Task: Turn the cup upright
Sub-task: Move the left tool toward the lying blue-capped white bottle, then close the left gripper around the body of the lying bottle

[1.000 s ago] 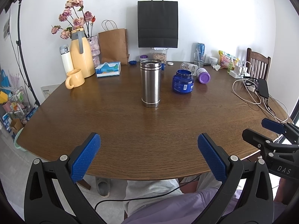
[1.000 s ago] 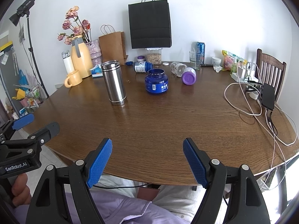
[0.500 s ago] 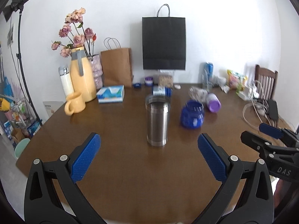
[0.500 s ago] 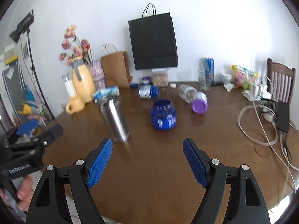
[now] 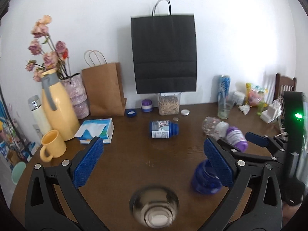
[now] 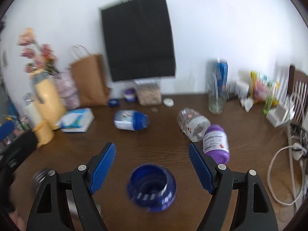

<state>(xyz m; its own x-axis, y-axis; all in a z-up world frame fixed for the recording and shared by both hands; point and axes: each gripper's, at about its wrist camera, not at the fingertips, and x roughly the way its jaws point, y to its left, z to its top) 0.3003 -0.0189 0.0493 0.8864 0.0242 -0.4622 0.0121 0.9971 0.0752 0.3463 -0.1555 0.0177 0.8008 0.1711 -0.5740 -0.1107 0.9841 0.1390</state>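
Note:
A steel cup (image 5: pixel 154 207) stands on the brown table (image 5: pixel 146 146), seen from above at the bottom of the left wrist view, its flat closed end facing up. My left gripper (image 5: pixel 153 163) is open and empty, just above and beyond the cup. In the right wrist view the cup (image 6: pixel 38 179) shows only as a blurred sliver behind the left finger. My right gripper (image 6: pixel 152 168) is open and empty, over a dark blue jar (image 6: pixel 152 189). The right gripper also shows in the left wrist view (image 5: pixel 267 142).
The blue jar (image 5: pixel 206 179) stands right of the cup. A blue-capped bottle (image 5: pixel 163 129), a clear bottle (image 5: pixel 213 128) and a purple bottle (image 5: pixel 235 137) lie beyond. A yellow mug (image 5: pixel 52 146), yellow jug (image 5: pixel 57 107), tissue box (image 5: pixel 96 130) and paper bags sit at left and back. Cables (image 6: pixel 284 173) lie at right.
Both grippers moved forward over the table and higher. The cup and blue jar now lie close beneath them. Both stay open.

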